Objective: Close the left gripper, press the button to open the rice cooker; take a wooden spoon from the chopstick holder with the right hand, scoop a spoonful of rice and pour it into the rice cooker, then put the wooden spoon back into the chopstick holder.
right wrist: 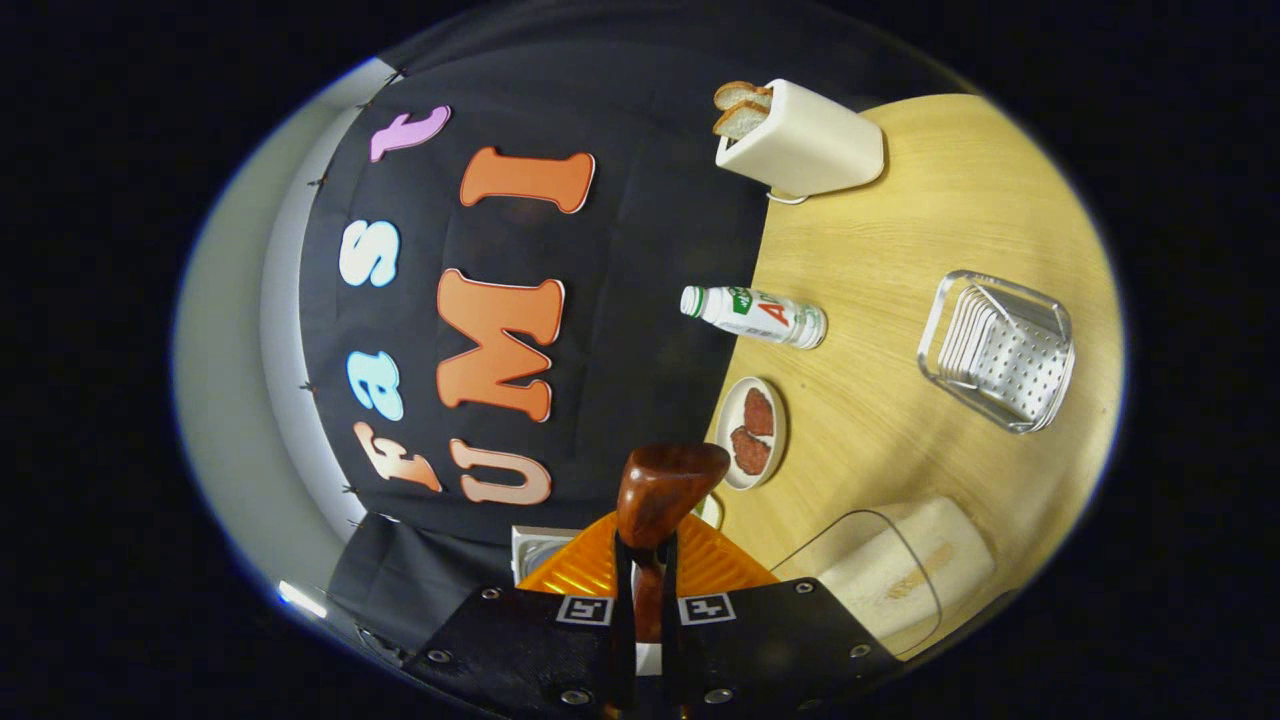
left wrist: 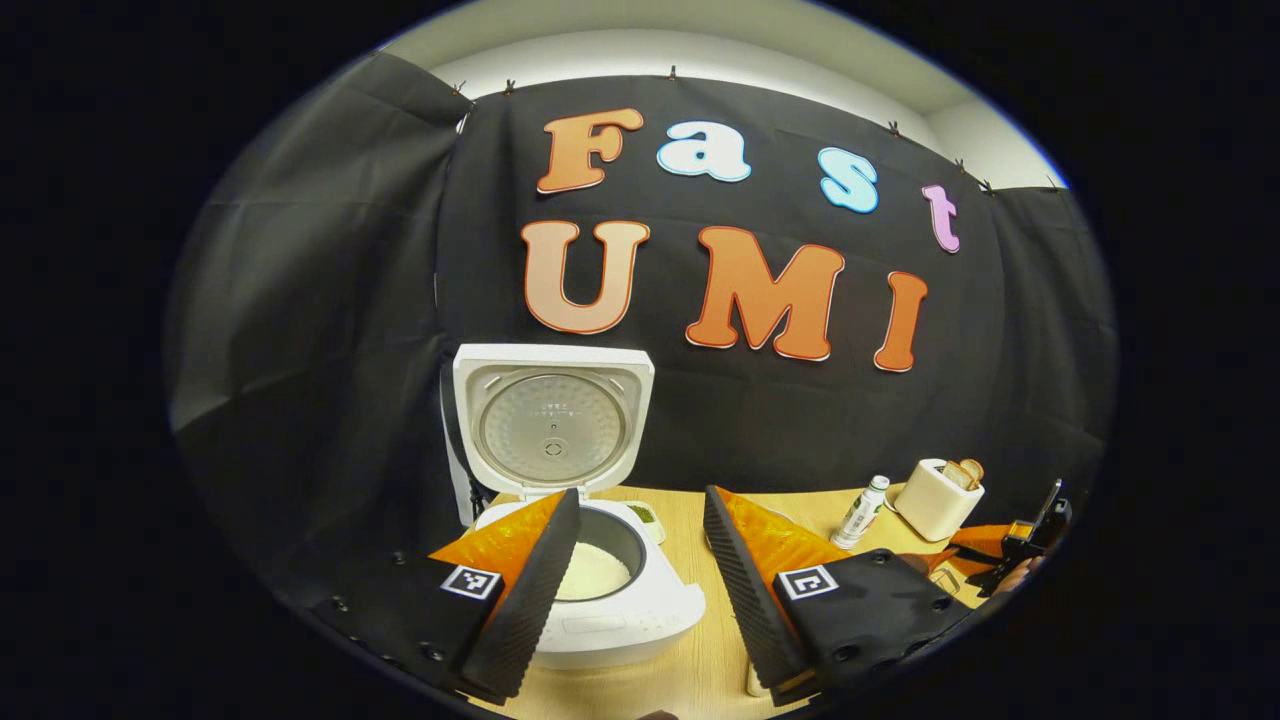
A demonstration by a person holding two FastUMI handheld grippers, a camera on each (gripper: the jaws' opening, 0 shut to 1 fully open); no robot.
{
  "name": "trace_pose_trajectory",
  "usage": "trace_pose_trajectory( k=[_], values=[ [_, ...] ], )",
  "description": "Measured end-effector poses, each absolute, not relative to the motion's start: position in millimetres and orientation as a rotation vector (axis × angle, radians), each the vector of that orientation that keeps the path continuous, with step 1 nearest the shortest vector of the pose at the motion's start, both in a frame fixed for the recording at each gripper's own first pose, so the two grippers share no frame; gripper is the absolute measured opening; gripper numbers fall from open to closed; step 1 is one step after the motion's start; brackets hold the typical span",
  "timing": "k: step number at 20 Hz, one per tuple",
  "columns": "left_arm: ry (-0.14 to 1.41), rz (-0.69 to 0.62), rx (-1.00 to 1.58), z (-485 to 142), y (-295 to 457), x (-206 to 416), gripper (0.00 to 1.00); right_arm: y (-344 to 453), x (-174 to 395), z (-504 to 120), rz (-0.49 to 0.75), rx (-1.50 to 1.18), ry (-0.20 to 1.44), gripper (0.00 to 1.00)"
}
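We're looking along the left tool [left wrist: 640, 560], and its two fingers stand wide apart with nothing between them. Straight past them, toward twelve o'clock, sits the rice cooker [left wrist: 610, 595] on the wooden table [left wrist: 690, 660]. Its lid [left wrist: 552, 420] is up, standing upright at the back, and white rice [left wrist: 592, 572] lies in the inner pot. Off at three o'clock we see a small white bottle [left wrist: 861, 511] standing, a toaster [left wrist: 938, 497] with bread in its slots just past it, and the right tool [left wrist: 1020, 545] at the edge of the left gripper view — too small to read there.

Over to the right gripper view, which is rolled onto its side. The right tool [right wrist: 645, 590] is pinched narrow on the handle of the wooden spoon [right wrist: 665, 490], both fingers pressing it, with the spoon's bowl jutting out ahead toward twelve o'clock. We can't tell whether any rice lies in it. At four o'clock there's a clear container of rice [right wrist: 885, 575] on the table [right wrist: 900, 230]. Around two o'clock we've got a small plate [right wrist: 752, 433] with two dark reddish pieces, the bottle [right wrist: 755, 314] beyond it, a perforated metal tray [right wrist: 1000, 350] and the toaster [right wrist: 800, 140] farthest out.
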State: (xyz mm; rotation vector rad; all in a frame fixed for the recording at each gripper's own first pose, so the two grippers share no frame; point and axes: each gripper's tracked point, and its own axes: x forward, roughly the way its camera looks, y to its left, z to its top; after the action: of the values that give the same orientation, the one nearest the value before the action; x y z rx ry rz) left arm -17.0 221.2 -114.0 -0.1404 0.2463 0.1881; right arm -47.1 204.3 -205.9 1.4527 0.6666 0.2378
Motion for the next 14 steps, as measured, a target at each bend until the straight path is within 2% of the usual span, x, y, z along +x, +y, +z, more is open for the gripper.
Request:
trace_pose_trajectory(
  k=[7,10,14],
  values=[
    [0.219,0.27,-0.174,-113,260,-35,0.86,254,-16,-175,0.319,1.576,0.656,0.1],
    [0.22,0.33,-0.156,-115,288,-45,0.86,288,-6,-177,0.328,1.538,0.685,0.1],
    [0.201,0.379,-0.125,-110,320,-56,0.86,342,11,-159,0.402,1.538,0.697,0.1]
  ],
)
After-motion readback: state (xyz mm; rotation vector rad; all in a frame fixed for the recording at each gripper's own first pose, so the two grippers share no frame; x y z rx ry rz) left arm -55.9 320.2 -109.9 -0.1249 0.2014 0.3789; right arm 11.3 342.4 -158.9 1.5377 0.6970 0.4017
